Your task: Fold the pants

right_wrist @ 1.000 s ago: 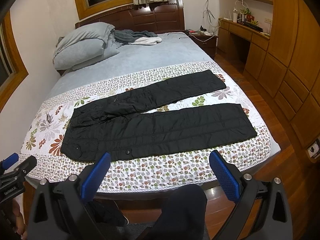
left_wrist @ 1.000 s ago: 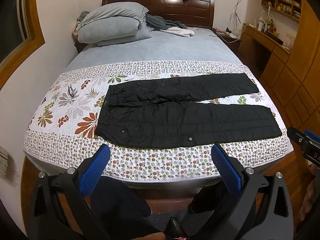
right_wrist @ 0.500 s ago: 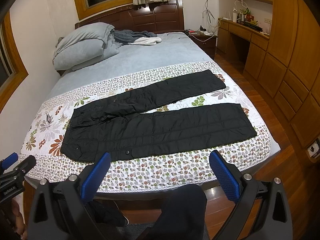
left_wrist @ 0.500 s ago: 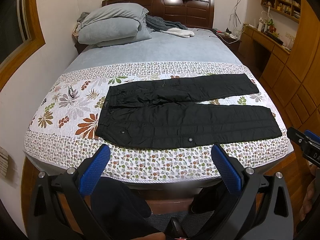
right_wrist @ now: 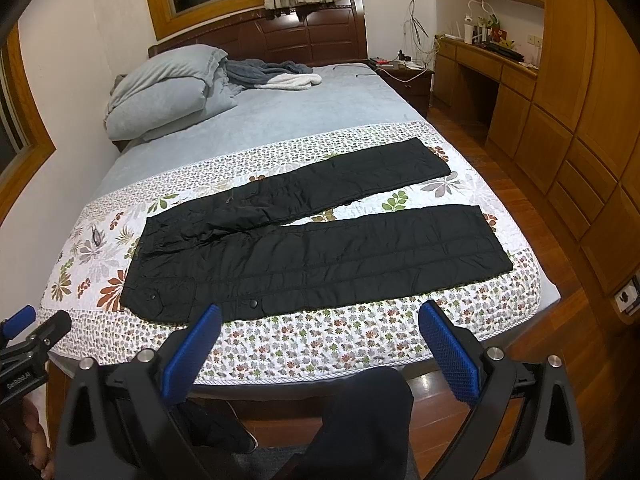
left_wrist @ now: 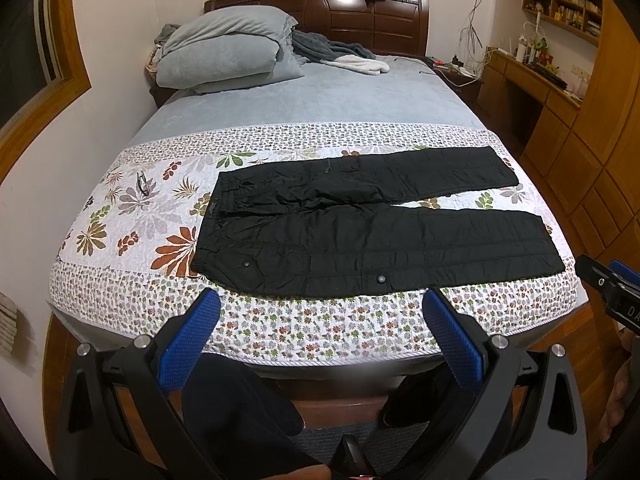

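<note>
- Since the earlier frames almost nothing has moved: both views are nearly the same, and the pants lie as before.
- The black pants (left_wrist: 372, 232) lie flat on the flowered quilt (left_wrist: 132, 216) at the near end of the bed (left_wrist: 320, 92), waist to the left, the two legs spread apart to the right.
- The left hand-held gripper (left_wrist: 320, 336) is released, its jaws wide and empty, held off the near edge of the bed.
- The right hand-held gripper (right_wrist: 320, 344) is also released and empty.
- The folding is not yet begun, I judge.
- To do it well, take the far leg (right_wrist: 360, 180) at hem and waist, and lay it evenly on the near leg (right_wrist: 360, 256).
</note>
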Tool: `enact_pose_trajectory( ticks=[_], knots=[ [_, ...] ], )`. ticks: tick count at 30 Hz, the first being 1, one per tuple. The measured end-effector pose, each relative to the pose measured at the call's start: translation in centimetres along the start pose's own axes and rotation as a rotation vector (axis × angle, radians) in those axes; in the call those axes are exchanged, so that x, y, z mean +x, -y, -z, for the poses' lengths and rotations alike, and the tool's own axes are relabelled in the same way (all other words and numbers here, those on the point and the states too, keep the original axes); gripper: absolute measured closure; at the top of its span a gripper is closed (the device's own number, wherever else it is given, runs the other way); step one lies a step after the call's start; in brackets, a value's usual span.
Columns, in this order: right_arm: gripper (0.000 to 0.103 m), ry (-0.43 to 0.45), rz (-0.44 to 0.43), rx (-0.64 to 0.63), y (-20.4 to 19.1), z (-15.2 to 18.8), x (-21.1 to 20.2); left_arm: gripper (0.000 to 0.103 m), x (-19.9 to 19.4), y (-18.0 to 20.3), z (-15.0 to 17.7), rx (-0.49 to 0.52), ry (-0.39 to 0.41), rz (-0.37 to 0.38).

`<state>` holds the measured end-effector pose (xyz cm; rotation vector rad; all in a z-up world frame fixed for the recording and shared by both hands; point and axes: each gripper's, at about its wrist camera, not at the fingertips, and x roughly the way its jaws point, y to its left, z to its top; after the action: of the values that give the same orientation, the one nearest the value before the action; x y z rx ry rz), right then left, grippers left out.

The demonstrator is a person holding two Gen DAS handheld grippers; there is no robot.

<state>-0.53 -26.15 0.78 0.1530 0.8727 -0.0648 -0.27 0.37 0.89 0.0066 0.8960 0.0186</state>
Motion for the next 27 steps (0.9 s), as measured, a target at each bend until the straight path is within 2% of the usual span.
enact_pose_trajectory(
  ticks=[22,24,27],
  knots=[
    [0.003,-0.011,0.005,0.001,0.3,0.1,0.5,0.003,0.4,-0.4,0.3,-0.003,-0.007,0.004],
    [0.003,-0.006,0.008,-0.004,0.2,0.1,0.4,0.003,0.8,-0.4,0.4,-0.005,-0.013,0.022],
    [0.003,0.004,0.009,-0.005,0.3,0.0,0.3,0.003,1.9,-1.0,0.6,-0.018,-0.031,0.1]
  ],
)
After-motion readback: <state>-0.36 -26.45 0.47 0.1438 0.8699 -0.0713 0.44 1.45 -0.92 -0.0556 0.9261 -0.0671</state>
